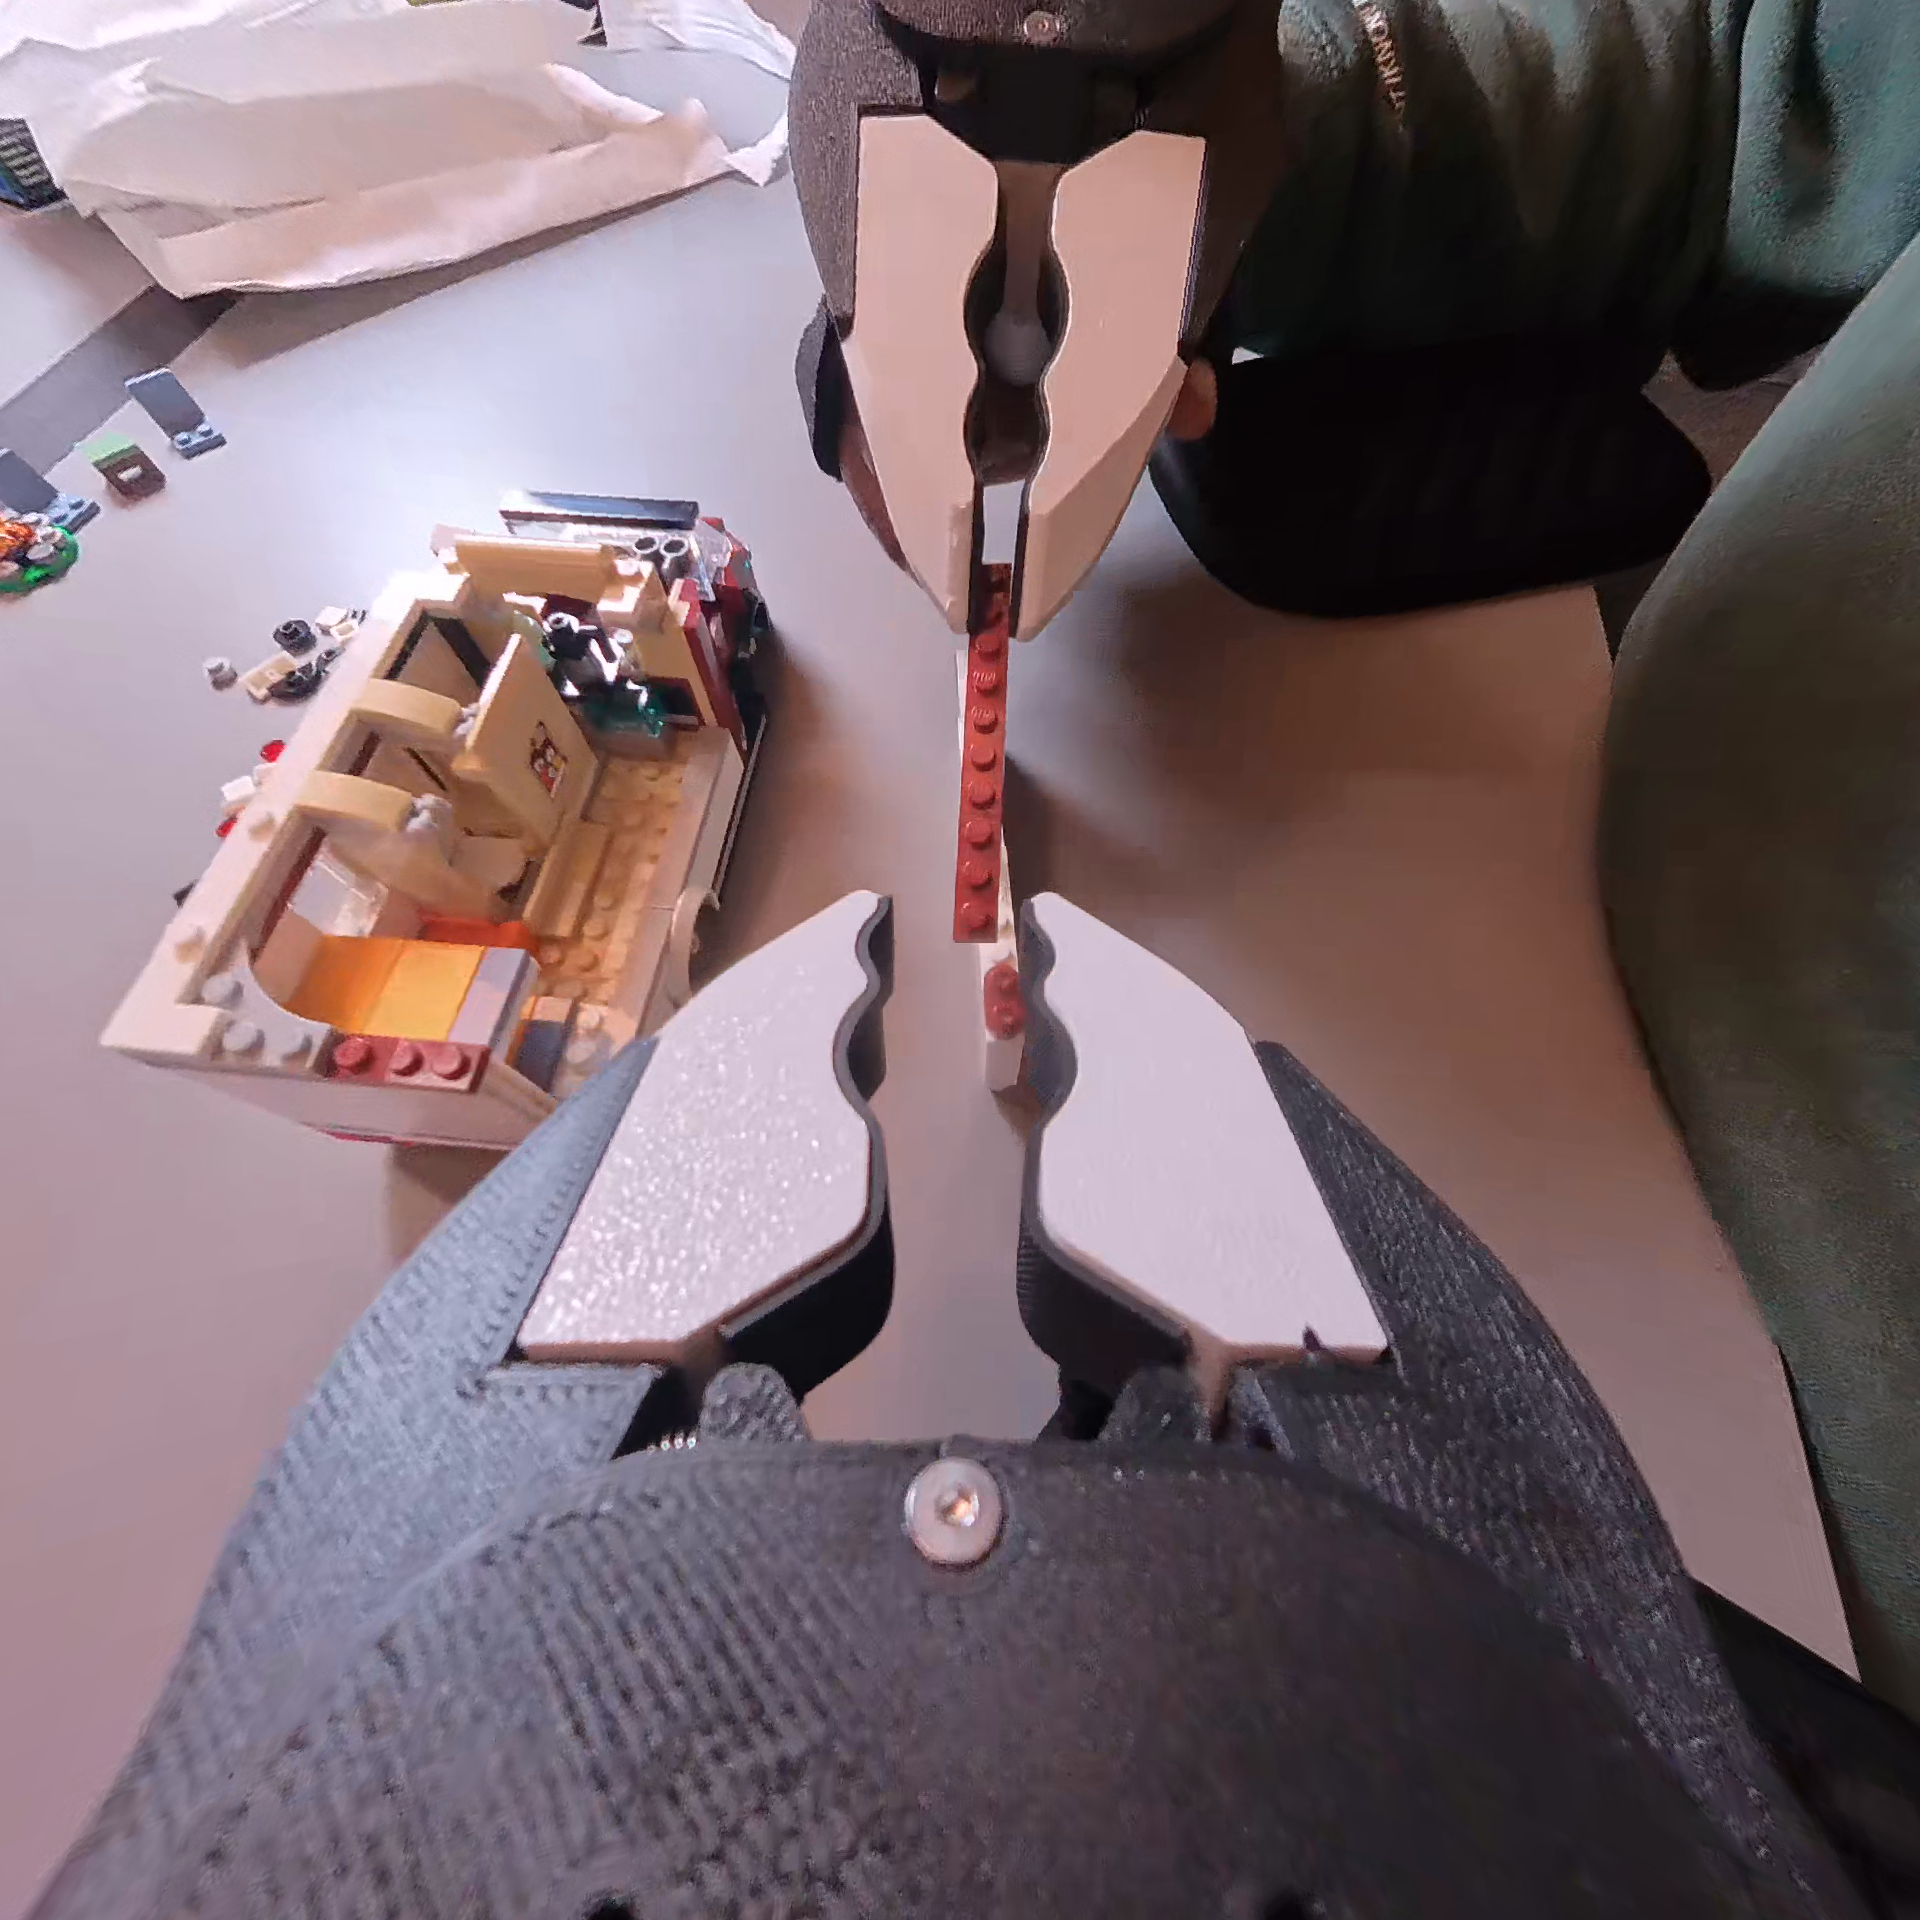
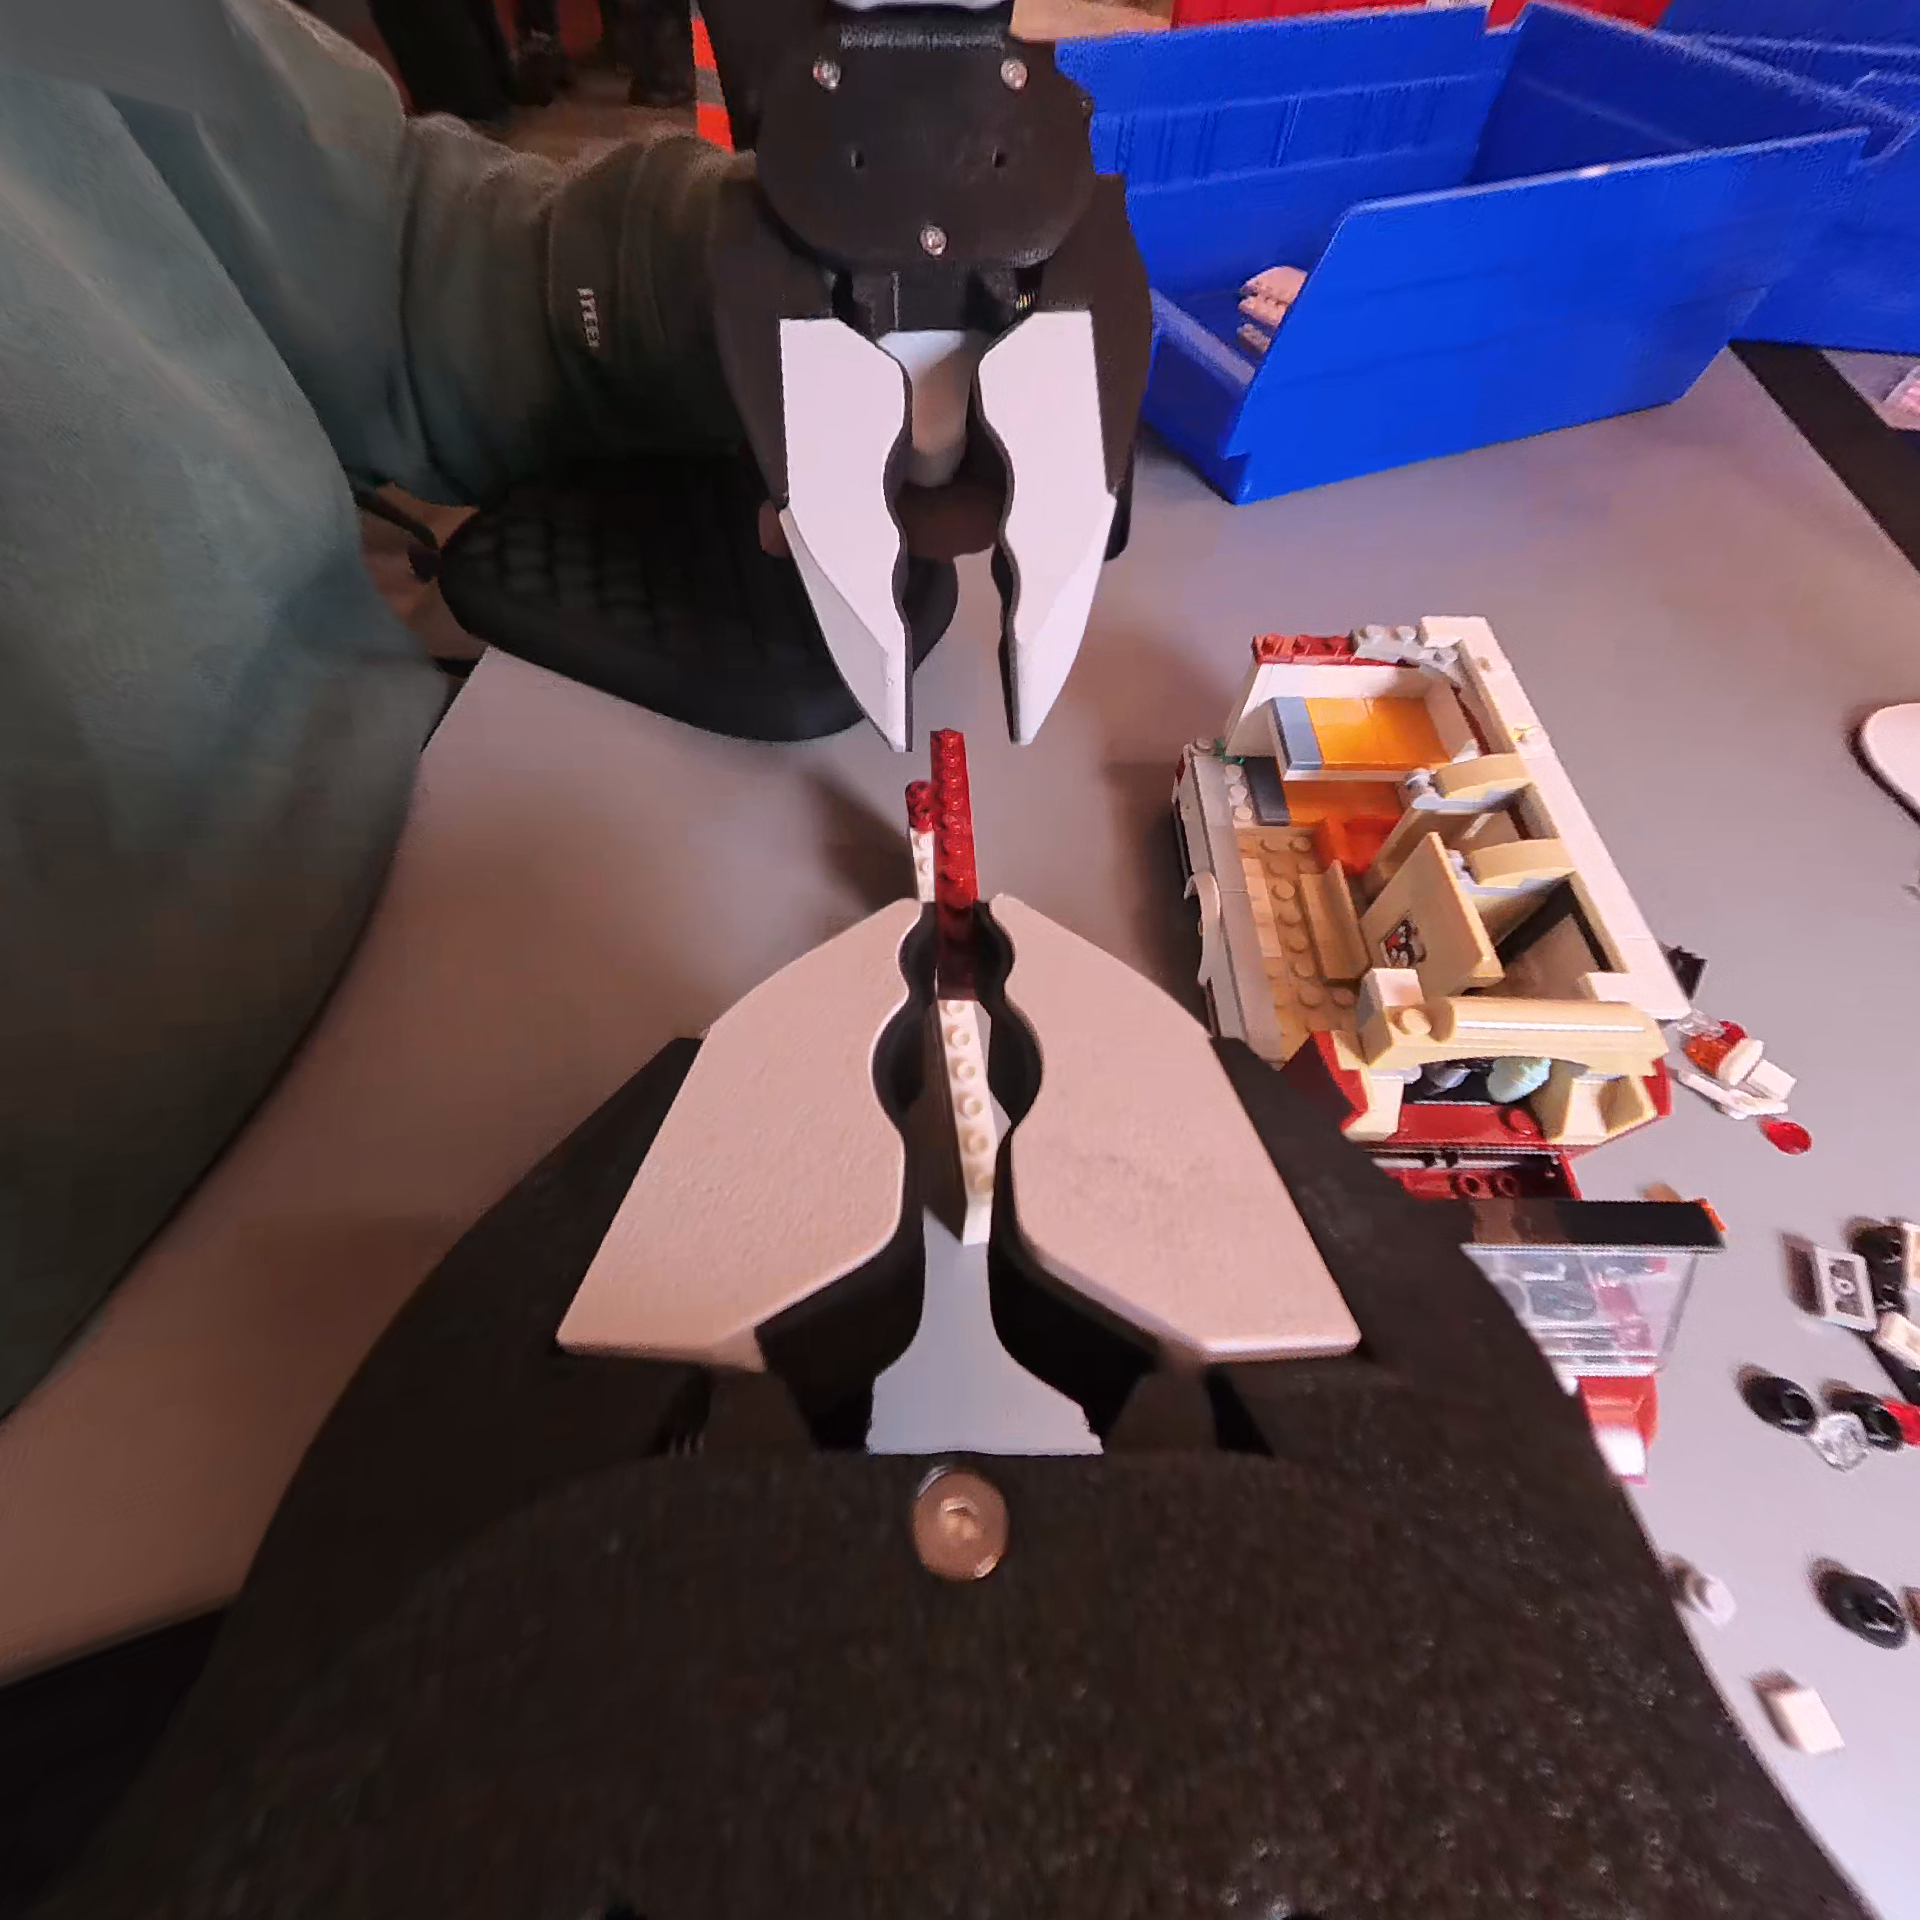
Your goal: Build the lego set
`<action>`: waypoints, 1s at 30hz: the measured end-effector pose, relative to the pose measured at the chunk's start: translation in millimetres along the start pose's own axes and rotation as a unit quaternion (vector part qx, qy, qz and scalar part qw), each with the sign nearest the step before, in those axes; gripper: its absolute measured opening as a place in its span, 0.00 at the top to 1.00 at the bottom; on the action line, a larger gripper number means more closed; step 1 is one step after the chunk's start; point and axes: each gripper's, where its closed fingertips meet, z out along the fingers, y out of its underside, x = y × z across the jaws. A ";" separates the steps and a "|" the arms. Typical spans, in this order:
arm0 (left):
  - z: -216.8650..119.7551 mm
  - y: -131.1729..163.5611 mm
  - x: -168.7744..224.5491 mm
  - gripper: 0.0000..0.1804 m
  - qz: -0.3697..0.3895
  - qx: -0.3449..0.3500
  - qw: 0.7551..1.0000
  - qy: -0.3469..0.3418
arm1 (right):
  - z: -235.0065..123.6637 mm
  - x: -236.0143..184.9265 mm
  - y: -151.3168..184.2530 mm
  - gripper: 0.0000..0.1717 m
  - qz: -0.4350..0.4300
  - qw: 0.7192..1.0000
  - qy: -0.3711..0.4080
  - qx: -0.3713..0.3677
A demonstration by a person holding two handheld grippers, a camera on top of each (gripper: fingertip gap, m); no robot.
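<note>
A grey table (image 2: 623, 831) fills both views, with blue plastic bins (image 2: 1455, 260) at two o'clock in the right wrist view and crumpled white paper (image 1: 364, 156) at eleven o'clock in the left wrist view. A person's green sleeve (image 1: 1766, 935) edges each picture.

The largest object on the table is a part-built brick camper van (image 1: 416, 883), roof off, showing tan seats and an orange floor; loose small pieces (image 2: 1849, 1403) lie scattered near it.

The right gripper (image 2: 951, 914) is clamped on a long thin strip of dark red and white brick plates (image 1: 982, 769), held on edge above the table. Its long axis runs from twelve to six o'clock, pointing straight from one gripper to the other.

The left gripper (image 1: 956, 914) stands apart, its fingers either side of the strip's free end. The strip appears to lie against the right-hand finger (image 1: 1049, 997), though blur makes contact uncertain; the other finger is clear of it.

Only the right wrist view shows the white plate running back between the closed fingers; only the left wrist view shows the strip's full length.
</note>
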 end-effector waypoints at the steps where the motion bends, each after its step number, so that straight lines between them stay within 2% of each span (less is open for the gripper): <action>1: 0.2 2.3 0.8 0.87 -0.001 0.000 1.000 0.003 | 1.0 -0.6 3.3 0.97 -0.001 1.000 -0.002 -0.007; 18: 16.1 30.5 6.7 0.89 0.046 -0.075 0.996 0.003 | 2.7 -2.1 22.7 0.97 -0.002 0.999 -0.018 -0.039; 22: 15.5 31.0 4.9 0.92 0.049 -0.074 0.996 0.000 | 2.7 -0.9 26.6 0.97 -0.004 0.999 -0.015 -0.048; 30: 17.1 27.5 6.7 0.91 0.052 -0.068 0.996 -0.004 | 6.7 -2.2 31.7 0.97 -0.013 0.998 -0.011 -0.067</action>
